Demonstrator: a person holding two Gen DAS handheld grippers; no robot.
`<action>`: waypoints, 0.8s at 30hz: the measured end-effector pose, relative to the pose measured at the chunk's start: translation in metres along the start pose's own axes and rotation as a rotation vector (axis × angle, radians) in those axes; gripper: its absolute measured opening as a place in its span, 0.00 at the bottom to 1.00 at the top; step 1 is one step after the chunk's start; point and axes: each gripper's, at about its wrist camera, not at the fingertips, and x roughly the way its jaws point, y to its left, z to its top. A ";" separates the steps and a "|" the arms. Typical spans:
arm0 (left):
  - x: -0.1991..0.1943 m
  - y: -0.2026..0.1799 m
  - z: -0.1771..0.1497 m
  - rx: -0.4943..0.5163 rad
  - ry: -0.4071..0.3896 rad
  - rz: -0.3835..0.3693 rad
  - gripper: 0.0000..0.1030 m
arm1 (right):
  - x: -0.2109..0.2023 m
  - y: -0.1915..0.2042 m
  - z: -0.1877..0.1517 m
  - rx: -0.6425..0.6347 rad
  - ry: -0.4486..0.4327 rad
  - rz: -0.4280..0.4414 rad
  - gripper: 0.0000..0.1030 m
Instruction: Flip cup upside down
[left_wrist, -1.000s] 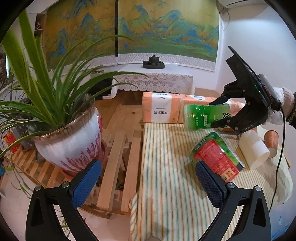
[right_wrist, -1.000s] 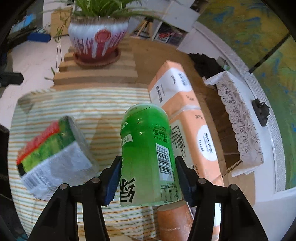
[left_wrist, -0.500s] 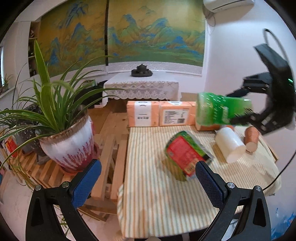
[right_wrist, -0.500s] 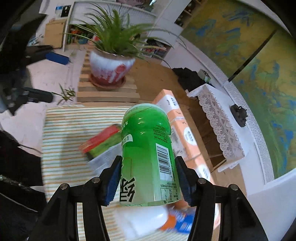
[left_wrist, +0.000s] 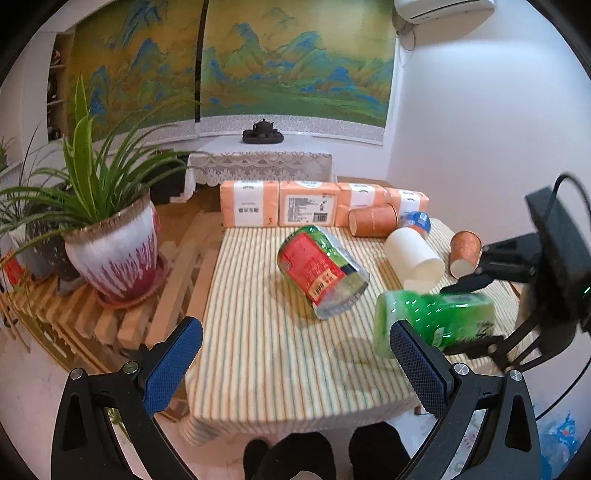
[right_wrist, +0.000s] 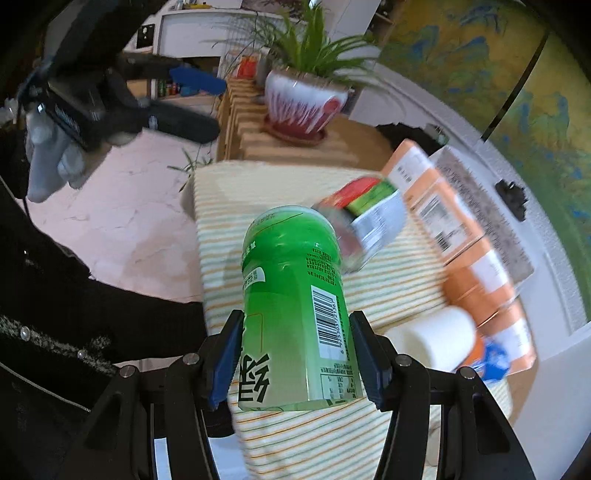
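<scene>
Striped tablecloth (left_wrist: 266, 332) under a green cup (right_wrist: 295, 306) held in the air, low over its lower right part.

Right gripper (right_wrist: 297, 354) is clamped on the cup's lower body, pads on opposite sides; left gripper (left_wrist: 295, 354) hangs wide open, holding nothing. The cup looks light, thin-walled and glossy, so likely slippery and easily squeezed; the mid-body hold seems sound. Its long axis lies nearly level in the left view, closed end pointing left, open mouth toward the gripper.

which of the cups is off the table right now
The plain green cup, clamped sideways in the right gripper. The red-and-green one and the white one lie on the cloth.
</scene>
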 end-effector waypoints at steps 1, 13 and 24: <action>0.002 0.001 -0.001 -0.005 0.005 0.002 1.00 | 0.005 0.002 -0.003 -0.002 0.010 0.002 0.51; 0.025 -0.007 -0.013 -0.043 0.050 -0.008 1.00 | 0.044 -0.002 -0.021 -0.054 0.081 -0.037 0.54; 0.038 -0.022 -0.014 -0.102 0.080 -0.057 1.00 | 0.031 0.000 -0.031 -0.004 0.057 -0.110 0.67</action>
